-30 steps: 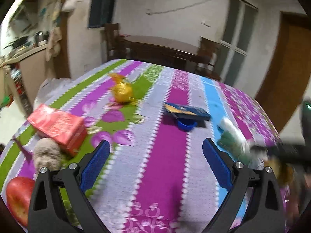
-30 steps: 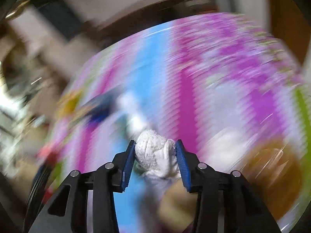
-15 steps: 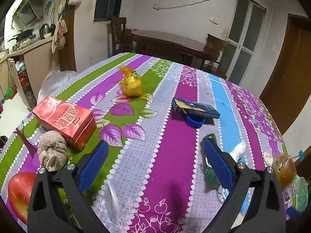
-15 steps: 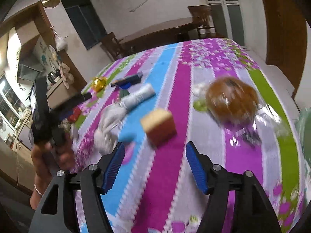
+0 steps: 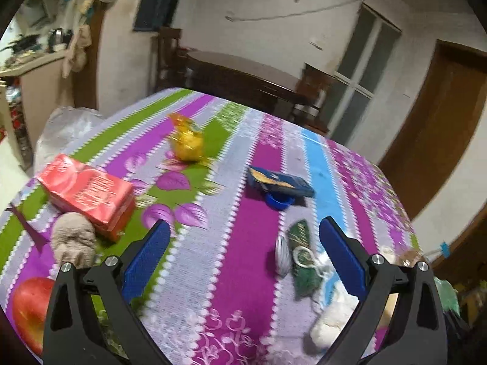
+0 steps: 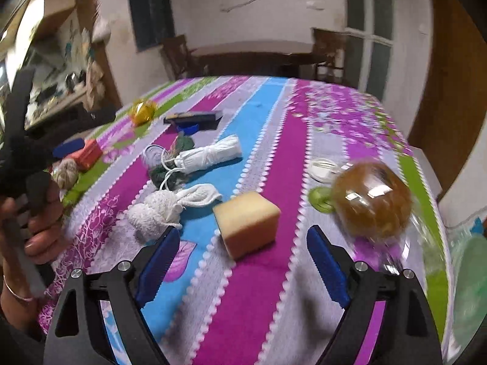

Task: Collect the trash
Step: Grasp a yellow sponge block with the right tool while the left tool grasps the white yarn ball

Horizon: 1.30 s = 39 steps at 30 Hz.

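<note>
Clutter covers one desk (image 6: 258, 304) under a striped floral cloth in purple, blue, green and grey. Nearest the right gripper (image 6: 240, 261), just beyond its fingers, lies one tan sponge block (image 6: 248, 232). The fingers stand spread wide, having just been opening, with nothing between them. To the left of the sponge, just beside it, sits one white crumpled wad (image 6: 153, 213) joined to a flat white fabric piece. Farther off lies one rolled white cloth (image 6: 210, 153) with cords, touching one dark green knitted item (image 6: 166, 173). To the right of the sponge, one brown round object under clear plastic wrap (image 6: 369, 199) rests near the desk's right edge, with one green ring (image 6: 319, 199) and one white lid (image 6: 322, 165) beside it. At the far left sit one yellow foil wrapper (image 6: 141, 112), one dark blue box (image 6: 191, 117) lying over one blue cap (image 6: 187, 127), one red carton (image 5: 86, 191) and one beige crumpled ball (image 5: 73, 238). One red apple print shows on the cloth in the left wrist view, near its left corner.

The left gripper (image 5: 242, 251) hovers above the desk, fingers spread apart and empty, with the green knitted item lying between them on the cloth below. In the right wrist view, a hand (image 6: 29, 228) grips that gripper's handle at the left edge.
</note>
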Available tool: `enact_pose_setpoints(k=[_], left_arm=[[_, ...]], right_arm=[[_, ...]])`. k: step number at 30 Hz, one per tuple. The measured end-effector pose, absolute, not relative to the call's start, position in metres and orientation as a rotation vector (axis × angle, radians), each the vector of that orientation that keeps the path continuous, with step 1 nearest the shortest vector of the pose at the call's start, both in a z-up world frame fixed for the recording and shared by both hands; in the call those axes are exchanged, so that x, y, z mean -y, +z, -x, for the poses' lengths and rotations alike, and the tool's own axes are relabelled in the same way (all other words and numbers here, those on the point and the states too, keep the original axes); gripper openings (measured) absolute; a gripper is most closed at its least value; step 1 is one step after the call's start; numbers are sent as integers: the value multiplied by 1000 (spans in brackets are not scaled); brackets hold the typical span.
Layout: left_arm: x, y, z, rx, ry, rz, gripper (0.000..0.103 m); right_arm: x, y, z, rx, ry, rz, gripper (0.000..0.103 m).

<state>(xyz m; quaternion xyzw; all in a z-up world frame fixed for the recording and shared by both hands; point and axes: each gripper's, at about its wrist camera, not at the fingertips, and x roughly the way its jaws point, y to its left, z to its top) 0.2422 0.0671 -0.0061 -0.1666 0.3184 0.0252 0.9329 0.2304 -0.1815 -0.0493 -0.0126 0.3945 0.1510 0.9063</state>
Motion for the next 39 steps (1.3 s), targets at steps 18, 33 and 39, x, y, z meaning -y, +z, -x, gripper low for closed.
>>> enact_pose_setpoints(k=[18, 33, 39], left_arm=[[-117, 50, -168, -530, -56, 283, 82], [11, -25, -193, -824, -338, -45, 72], [35, -50, -227, -921, -327, -39, 66]], right_arm=[[192, -56, -229, -777, 331, -47, 46], [232, -45, -124, -701, 254, -215, 46], [245, -46, -114, -701, 240, -240, 46]])
